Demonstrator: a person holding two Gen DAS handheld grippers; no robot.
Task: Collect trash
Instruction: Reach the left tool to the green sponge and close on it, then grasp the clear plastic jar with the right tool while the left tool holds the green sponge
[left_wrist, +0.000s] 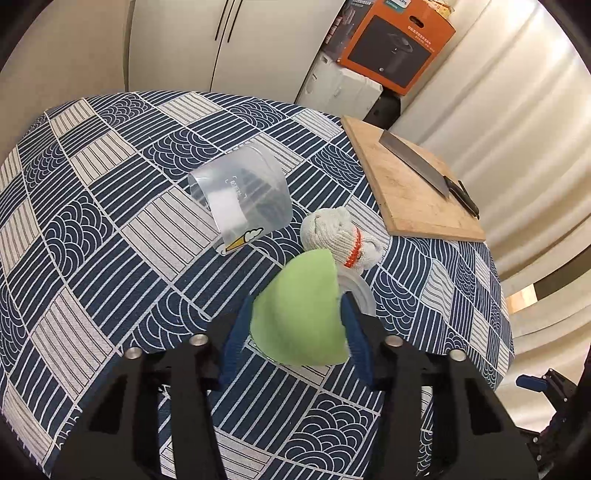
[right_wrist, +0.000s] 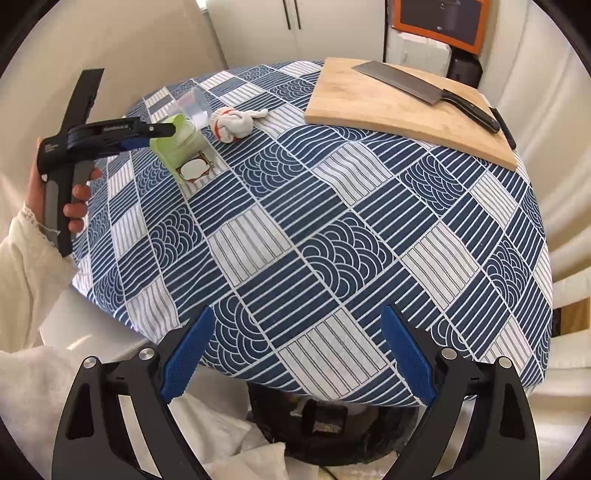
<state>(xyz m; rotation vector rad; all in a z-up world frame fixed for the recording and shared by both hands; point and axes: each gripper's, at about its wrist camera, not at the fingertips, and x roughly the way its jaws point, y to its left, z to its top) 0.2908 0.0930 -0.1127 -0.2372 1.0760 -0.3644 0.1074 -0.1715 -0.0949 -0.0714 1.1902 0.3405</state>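
Trash pickup looks underway: left gripper (left_wrist: 295, 325) pinches a green-sleeved plastic cup (left_wrist: 301, 314); beyond it lie a clear plastic cup (left_wrist: 240, 192) and balled white glove (left_wrist: 338, 236). Right gripper (right_wrist: 295, 354) is spread, empty, above a dark bin (right_wrist: 332, 424).

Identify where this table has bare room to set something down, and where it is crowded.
Free: the broad tablecloth between the right gripper and cutting board. Crowded: the far corner, where the left gripper grips the green cup beside the clear cup and balled glove.
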